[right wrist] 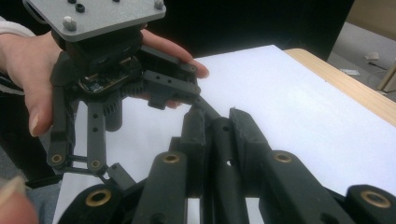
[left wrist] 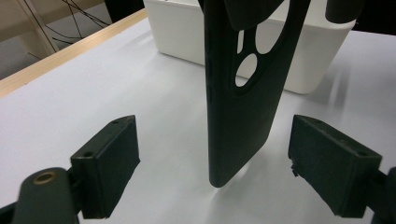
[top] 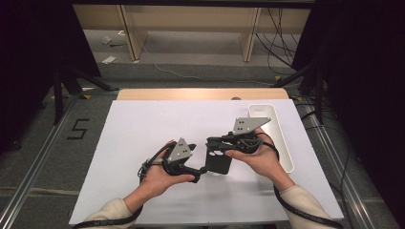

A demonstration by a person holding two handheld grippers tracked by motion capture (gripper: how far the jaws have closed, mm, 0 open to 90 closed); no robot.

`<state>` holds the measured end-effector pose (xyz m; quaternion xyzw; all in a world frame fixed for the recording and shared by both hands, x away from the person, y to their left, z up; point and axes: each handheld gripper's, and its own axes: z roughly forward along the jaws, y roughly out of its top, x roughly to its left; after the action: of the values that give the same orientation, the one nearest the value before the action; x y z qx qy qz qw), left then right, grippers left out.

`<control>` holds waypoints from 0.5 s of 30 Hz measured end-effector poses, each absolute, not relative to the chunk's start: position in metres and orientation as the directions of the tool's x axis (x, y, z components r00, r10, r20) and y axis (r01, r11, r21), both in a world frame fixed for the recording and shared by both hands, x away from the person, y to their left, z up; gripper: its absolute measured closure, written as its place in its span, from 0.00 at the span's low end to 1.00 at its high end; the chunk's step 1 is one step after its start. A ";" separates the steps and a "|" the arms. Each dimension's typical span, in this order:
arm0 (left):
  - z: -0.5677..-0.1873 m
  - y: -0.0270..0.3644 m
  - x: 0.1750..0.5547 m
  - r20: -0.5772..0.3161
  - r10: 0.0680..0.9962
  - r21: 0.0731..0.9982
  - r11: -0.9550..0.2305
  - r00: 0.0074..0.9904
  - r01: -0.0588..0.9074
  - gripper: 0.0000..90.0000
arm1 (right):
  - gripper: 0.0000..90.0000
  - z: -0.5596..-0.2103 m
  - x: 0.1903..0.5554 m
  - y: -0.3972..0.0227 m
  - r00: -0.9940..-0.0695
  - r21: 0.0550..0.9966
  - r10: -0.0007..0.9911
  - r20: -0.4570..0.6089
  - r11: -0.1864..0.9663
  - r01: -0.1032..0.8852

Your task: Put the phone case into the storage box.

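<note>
A black phone case (top: 218,160) with round camera cut-outs hangs upright over the white table top. My right gripper (top: 213,143) is shut on its upper part. In the right gripper view the case's thin edge (right wrist: 223,140) sits pinched between the two jaws of my right gripper (right wrist: 219,128). My left gripper (top: 202,171) reaches in from the left at the case's lower end. In the left gripper view, the case (left wrist: 243,116) stands between the pads of my left gripper (left wrist: 222,161), which is open with a gap on each side of the case.
A long white tray (top: 282,138) lies at the right side of the white table sheet (top: 143,129), just behind the case in the left gripper view (left wrist: 317,51). A wooden edge (top: 200,94) runs along the table's far side.
</note>
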<state>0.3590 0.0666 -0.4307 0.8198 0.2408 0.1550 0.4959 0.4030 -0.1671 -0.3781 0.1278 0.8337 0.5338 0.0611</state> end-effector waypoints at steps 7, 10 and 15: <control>-0.436 0.062 0.361 -0.008 0.518 0.883 -0.397 0.856 0.249 0.22 | 0.86 -0.378 0.403 -0.167 -0.963 0.906 0.268 0.038 0.398 0.147; -0.438 0.060 0.362 -0.003 0.499 0.883 -0.406 0.866 0.237 0.24 | 0.86 -0.376 0.402 -0.167 -0.963 0.906 0.267 0.041 0.396 0.148; -0.443 0.057 0.365 -0.002 0.482 0.877 -0.419 0.876 0.233 0.27 | 0.86 -0.376 0.401 -0.165 -0.965 0.908 0.257 0.047 0.392 0.149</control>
<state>0.3649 0.0567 -0.4433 0.8329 0.2146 0.1263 0.4942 0.4011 -0.1650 -0.3757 0.1219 0.8329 0.5375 0.0503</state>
